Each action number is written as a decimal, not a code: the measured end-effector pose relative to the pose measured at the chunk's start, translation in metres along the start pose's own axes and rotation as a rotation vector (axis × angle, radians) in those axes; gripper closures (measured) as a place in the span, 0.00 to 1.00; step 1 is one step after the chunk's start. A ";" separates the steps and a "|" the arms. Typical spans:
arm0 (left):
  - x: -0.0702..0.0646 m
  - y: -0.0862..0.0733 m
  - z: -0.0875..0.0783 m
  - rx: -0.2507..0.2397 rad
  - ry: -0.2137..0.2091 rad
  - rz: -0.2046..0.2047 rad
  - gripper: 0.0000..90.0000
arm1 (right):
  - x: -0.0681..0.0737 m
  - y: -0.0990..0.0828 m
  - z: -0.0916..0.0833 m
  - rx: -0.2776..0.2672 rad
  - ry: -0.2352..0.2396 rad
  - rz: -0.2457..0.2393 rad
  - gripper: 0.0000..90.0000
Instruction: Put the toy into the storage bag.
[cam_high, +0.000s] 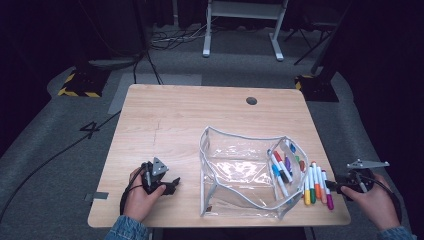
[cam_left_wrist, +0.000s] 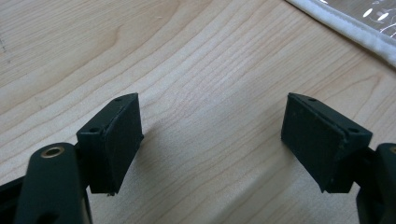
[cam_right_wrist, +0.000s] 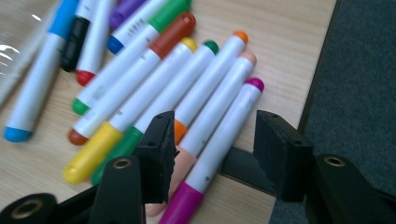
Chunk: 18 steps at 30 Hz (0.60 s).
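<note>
A clear plastic pouch (cam_high: 240, 170) with white trim lies open on the wooden table (cam_high: 180, 115), right of centre. Several coloured markers (cam_high: 315, 182) lie side by side at its right end, some partly inside it. My right gripper (cam_high: 336, 189) is at the markers' right edge. In the right gripper view its jaws (cam_right_wrist: 212, 116) stand open, with a magenta-capped marker (cam_right_wrist: 219, 140) lying between them untouched. My left gripper (cam_high: 170, 187) is near the front left, to the left of the pouch. Its jaws (cam_left_wrist: 212, 100) are open over bare wood, and the pouch's trim (cam_left_wrist: 355, 32) is just beyond.
The table's right edge (cam_right_wrist: 322, 60) runs close beside the markers, with grey carpet below. A round cable hole (cam_high: 251, 100) sits near the far edge. A grey tape strip (cam_high: 100, 196) marks the front left corner. Cables and a white frame (cam_high: 240, 25) lie on the floor behind.
</note>
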<state>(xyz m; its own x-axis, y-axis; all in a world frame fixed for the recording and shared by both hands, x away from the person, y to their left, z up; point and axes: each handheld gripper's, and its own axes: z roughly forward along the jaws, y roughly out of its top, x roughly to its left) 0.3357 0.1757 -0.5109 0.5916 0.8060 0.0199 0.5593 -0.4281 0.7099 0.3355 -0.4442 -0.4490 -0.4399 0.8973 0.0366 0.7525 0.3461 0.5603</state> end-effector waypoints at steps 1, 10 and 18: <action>0.000 0.000 0.000 0.002 -0.002 -0.005 0.23 | -0.002 -0.001 0.003 0.013 -0.001 0.000 0.56; -0.002 -0.001 -0.001 0.012 -0.024 -0.027 0.23 | -0.008 -0.010 0.016 0.055 -0.008 0.027 0.57; -0.003 -0.001 -0.001 0.013 -0.025 -0.028 0.23 | -0.006 -0.011 0.020 0.101 -0.037 -0.005 0.69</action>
<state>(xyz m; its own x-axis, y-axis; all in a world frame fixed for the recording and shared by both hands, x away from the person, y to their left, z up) 0.3327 0.1745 -0.5110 0.5898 0.8074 -0.0173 0.5834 -0.4112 0.7004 0.3399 -0.4477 -0.4721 -0.4266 0.9045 0.0029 0.7968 0.3743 0.4743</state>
